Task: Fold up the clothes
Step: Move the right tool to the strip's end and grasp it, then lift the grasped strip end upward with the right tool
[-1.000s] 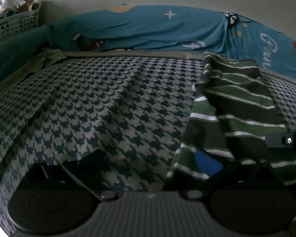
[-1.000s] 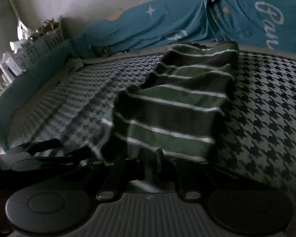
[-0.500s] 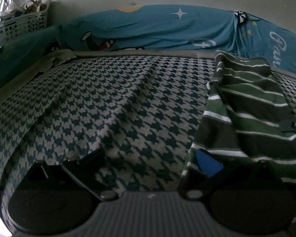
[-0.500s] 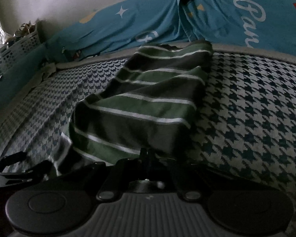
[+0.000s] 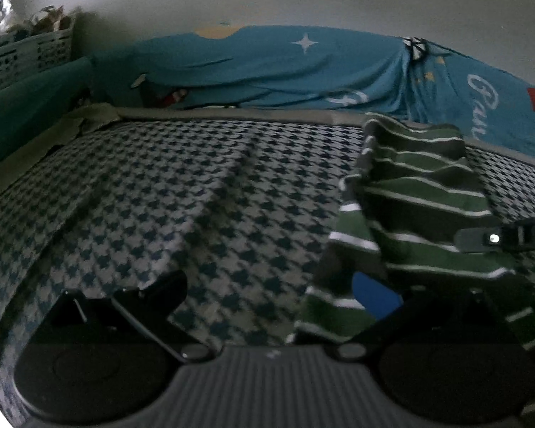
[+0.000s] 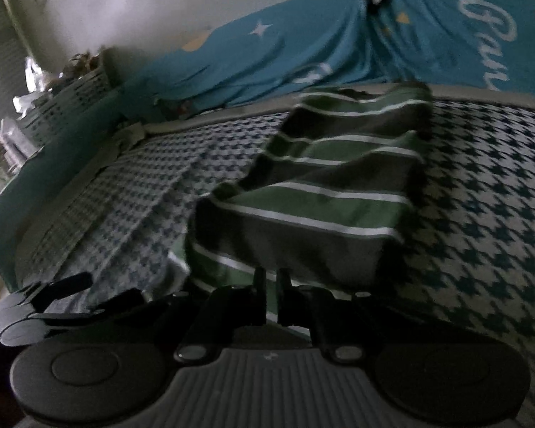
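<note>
The green striped shirt (image 6: 335, 185) lies on the bed (image 5: 181, 192), on the R side in the left wrist view and in the middle of the right wrist view. It has green, dark grey & thin white stripes. It runs from the near edge back to the far side of the bed, close to the blue blanket (image 5: 303, 67) w/ a white star on it.

The right hand-held gripper (image 6: 267, 281) is closed, w/ its two fingers nipping the near edge of the shirt; a bit of cloth shows between them. The cloth there is lifted & bunched.

The left hand-held gripper (image 5: 274, 306) is wide open. Its L finger sits over the checked bed cover & its R finger is by the shirt's near L edge, where a blue tag (image 5: 374, 296) shows. I can't tell if that finger touches the cloth.

The tip of the right hand-held gripper also pokes in at the R edge of the left wrist view, on the shirt.

A white basket (image 5: 28, 53) stands at the far L, by the wall.
</note>
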Demonstrator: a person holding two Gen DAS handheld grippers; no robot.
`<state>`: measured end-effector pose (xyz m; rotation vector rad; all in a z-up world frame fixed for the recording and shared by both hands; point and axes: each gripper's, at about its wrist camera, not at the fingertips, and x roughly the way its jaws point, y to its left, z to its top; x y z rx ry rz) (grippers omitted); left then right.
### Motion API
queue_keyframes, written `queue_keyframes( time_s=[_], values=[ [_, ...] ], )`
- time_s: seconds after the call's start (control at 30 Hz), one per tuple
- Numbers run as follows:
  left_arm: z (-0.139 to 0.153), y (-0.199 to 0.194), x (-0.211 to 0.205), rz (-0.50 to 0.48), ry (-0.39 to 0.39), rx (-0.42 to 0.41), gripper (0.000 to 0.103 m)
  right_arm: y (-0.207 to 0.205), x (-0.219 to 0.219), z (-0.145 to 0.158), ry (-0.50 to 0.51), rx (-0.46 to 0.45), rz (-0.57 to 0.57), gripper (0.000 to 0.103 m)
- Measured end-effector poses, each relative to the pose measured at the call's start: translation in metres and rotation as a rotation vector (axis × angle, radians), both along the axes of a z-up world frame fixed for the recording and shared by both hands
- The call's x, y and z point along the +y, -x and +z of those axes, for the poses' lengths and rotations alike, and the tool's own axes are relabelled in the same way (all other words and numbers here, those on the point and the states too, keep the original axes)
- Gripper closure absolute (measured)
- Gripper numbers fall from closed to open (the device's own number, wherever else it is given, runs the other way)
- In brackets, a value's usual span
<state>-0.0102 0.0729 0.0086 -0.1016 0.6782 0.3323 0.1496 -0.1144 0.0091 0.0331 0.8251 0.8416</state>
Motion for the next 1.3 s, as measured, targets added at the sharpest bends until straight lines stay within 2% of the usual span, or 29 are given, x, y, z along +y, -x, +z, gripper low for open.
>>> queue_keyframes(
  time_s=[0.3,0.5,0.6,0.67,0.8,0.97,1.13,1.2,1.3],
  values=[
    [-0.008,-0.013,0.002,0.033,-0.018,0.026,0.000,-0.006,0.029,-0.001,-0.020,-0.005,0.089,0.096],
    [-0.013,-0.015,0.007,0.049,-0.015,0.033,0.000,-0.014,0.049,-0.006,0.008,-0.008,0.137,0.096],
    [-0.017,-0.016,0.008,0.054,-0.019,0.038,0.000,-0.020,0.054,-0.010,0.048,-0.041,0.115,0.097],
    [-0.017,-0.016,0.008,0.065,-0.026,0.037,0.000,-0.026,0.055,-0.011,0.068,-0.059,0.087,0.103],
    [-0.018,-0.016,0.011,0.083,-0.028,0.038,0.000,-0.039,0.049,-0.012,0.056,-0.041,0.052,0.103],
    [-0.018,-0.015,0.015,0.107,-0.017,0.025,0.000,-0.039,0.052,-0.011,0.063,-0.060,0.048,0.103],
    [-0.018,-0.016,0.025,0.177,-0.001,0.045,0.000,-0.039,0.044,-0.004,0.033,-0.041,0.053,0.103],
    [-0.015,-0.014,0.025,0.166,0.011,0.030,0.000,-0.040,0.039,0.002,0.015,-0.045,0.051,0.098],
    [-0.009,-0.014,0.019,0.134,-0.002,0.015,0.000,-0.046,0.028,0.012,-0.007,-0.056,0.021,0.097]
  ],
)
